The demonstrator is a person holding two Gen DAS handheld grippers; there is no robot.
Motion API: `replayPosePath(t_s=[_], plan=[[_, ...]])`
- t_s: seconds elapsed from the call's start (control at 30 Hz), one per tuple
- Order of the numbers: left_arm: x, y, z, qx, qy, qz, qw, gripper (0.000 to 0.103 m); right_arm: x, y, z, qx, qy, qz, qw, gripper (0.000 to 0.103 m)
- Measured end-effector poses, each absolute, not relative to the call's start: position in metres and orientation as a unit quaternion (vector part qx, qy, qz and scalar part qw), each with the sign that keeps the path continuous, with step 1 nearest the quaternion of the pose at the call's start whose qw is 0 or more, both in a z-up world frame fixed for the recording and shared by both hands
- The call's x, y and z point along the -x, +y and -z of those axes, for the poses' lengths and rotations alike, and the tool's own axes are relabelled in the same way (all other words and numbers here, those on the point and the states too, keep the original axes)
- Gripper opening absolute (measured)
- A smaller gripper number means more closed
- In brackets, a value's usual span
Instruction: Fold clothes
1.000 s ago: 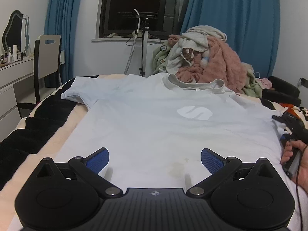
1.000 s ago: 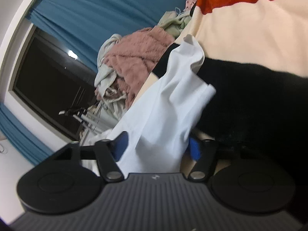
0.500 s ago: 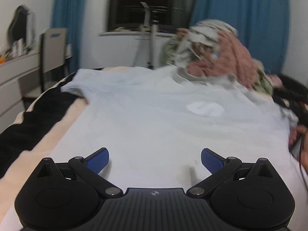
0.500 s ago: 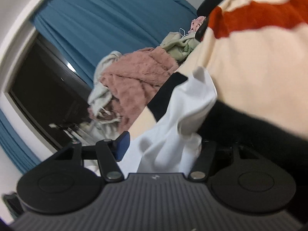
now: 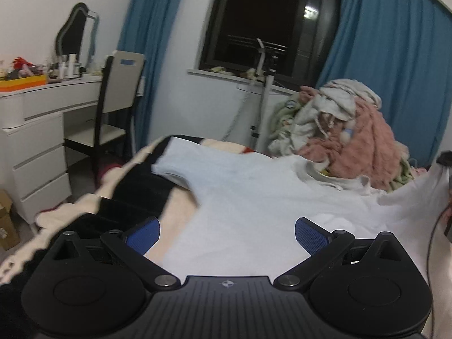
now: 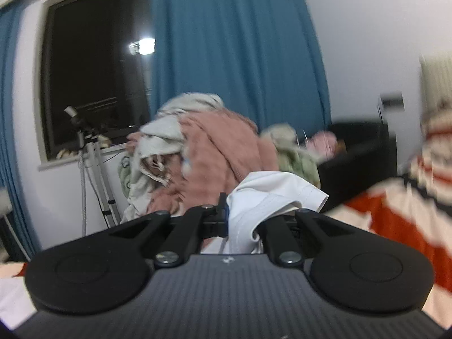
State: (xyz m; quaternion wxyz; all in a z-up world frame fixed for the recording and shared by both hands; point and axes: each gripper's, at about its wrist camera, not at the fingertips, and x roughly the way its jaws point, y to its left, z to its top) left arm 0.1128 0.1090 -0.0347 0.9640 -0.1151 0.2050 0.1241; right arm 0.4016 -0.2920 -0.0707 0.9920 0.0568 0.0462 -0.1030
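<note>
A pale blue T-shirt (image 5: 254,206) lies spread on the bed, collar toward the far end. Its right sleeve (image 5: 421,192) is lifted off the bed at the right edge of the left wrist view. My left gripper (image 5: 227,233) hovers open over the shirt's lower left side, nothing between its blue pads. In the right wrist view my right gripper (image 6: 248,220) is shut on a bunched fold of the shirt sleeve (image 6: 271,195), raised above the bed. The cloth hides its right pad.
A heap of clothes (image 5: 347,135), pink, cream and green, sits at the head of the bed. A striped blanket (image 5: 118,197) covers the bed. A white dresser (image 5: 36,141) and chair (image 5: 115,104) stand left. A stand (image 5: 264,96) rises by the window.
My right gripper closed on the sleeve and lifted it, swinging level toward the clothes heap. My left gripper rose and moved left, toward the shirt's left side.
</note>
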Motion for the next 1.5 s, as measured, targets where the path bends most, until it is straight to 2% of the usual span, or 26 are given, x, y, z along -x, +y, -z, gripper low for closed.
replayPosePath(t_s=[0.13,0.3,0.53,0.57,0.6,0.63,0.67,0.7,0.87,1.1,1.33,1.5], plan=[[-0.106,0.142,0.025,0.138,0.177,-0.166,0.96,0.103,-0.417,-0.191,0.061,0.059,0.055,0.093,0.992,0.008],[-0.12,0.174,0.034,0.157,0.18,-0.201,0.95,0.103,-0.456,-0.077,0.103,0.149,0.097,0.051,0.983,0.008],[-0.136,0.185,0.059,0.163,0.211,-0.203,0.942,0.103,-0.496,-0.026,0.172,0.12,0.174,0.015,0.977,0.01],[-0.136,0.183,0.06,0.16,0.212,-0.2,0.943,0.103,-0.497,-0.028,0.176,0.106,0.186,0.009,0.977,0.018],[-0.137,0.181,0.061,0.157,0.214,-0.196,0.944,0.103,-0.498,-0.03,0.179,0.091,0.198,0.002,0.976,0.043],[-0.137,0.179,0.062,0.154,0.215,-0.193,0.945,0.103,-0.498,-0.032,0.182,0.077,0.205,-0.004,0.976,0.06],[-0.138,0.177,0.063,0.151,0.217,-0.19,0.945,0.103,-0.496,-0.035,0.181,0.064,0.203,-0.012,0.977,0.087],[-0.139,0.175,0.064,0.148,0.219,-0.187,0.946,0.103,-0.493,-0.038,0.18,0.051,0.199,-0.021,0.978,0.092],[-0.141,0.165,0.069,0.133,0.227,-0.171,0.95,0.103,-0.458,-0.055,0.153,-0.022,0.189,-0.069,0.979,0.092],[-0.135,0.149,0.066,0.109,0.226,-0.149,0.956,0.103,-0.362,-0.1,0.094,-0.078,0.136,-0.084,0.984,0.092],[-0.101,0.116,0.042,0.077,0.208,-0.111,0.969,0.103,-0.222,-0.156,0.054,-0.068,0.086,-0.082,0.991,0.092],[-0.067,0.092,0.029,0.065,0.202,-0.076,0.974,0.103,-0.142,-0.184,0.051,-0.059,0.096,-0.062,0.992,0.092]])
